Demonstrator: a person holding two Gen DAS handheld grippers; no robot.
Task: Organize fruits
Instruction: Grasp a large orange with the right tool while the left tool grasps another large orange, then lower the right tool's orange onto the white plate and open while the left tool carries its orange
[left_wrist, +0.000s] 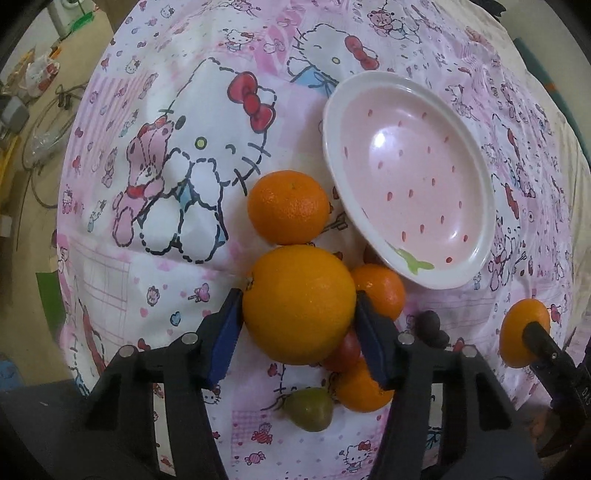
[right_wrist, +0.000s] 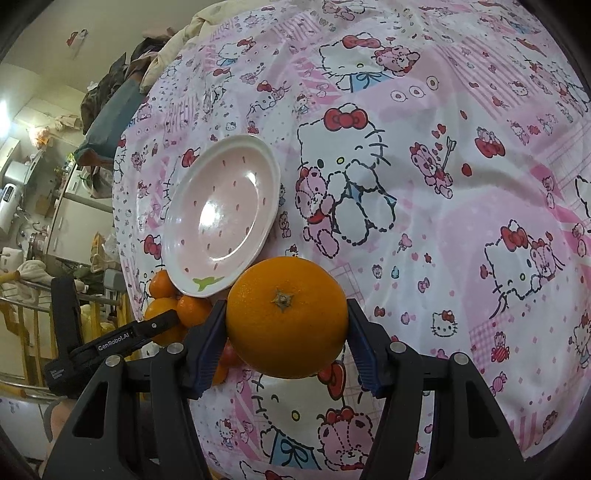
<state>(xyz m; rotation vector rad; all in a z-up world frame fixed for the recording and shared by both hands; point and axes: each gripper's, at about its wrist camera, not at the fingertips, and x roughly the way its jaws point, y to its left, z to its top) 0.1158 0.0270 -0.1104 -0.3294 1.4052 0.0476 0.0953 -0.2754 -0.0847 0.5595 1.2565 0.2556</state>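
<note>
Fruits lie clustered on the cartoon-print cloth (left_wrist: 155, 258) beside the empty pink plate (left_wrist: 476, 177). Each gripper has its jaws clamped on an orange: the left gripper (left_wrist: 299, 325) holds a large orange (left_wrist: 299, 306), the right gripper (right_wrist: 286, 332) another orange (right_wrist: 286, 317). This looks like the carrying step, and next each orange needs lowering into the plate before its jaws part.

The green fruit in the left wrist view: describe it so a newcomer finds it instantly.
Start at the pink strawberry-pattern plate on the Hello Kitty cloth. Below it lies a fruit cluster; at the near end, between the left gripper arms, sits the green fruit. It alone is green and pear-shaped.
</note>
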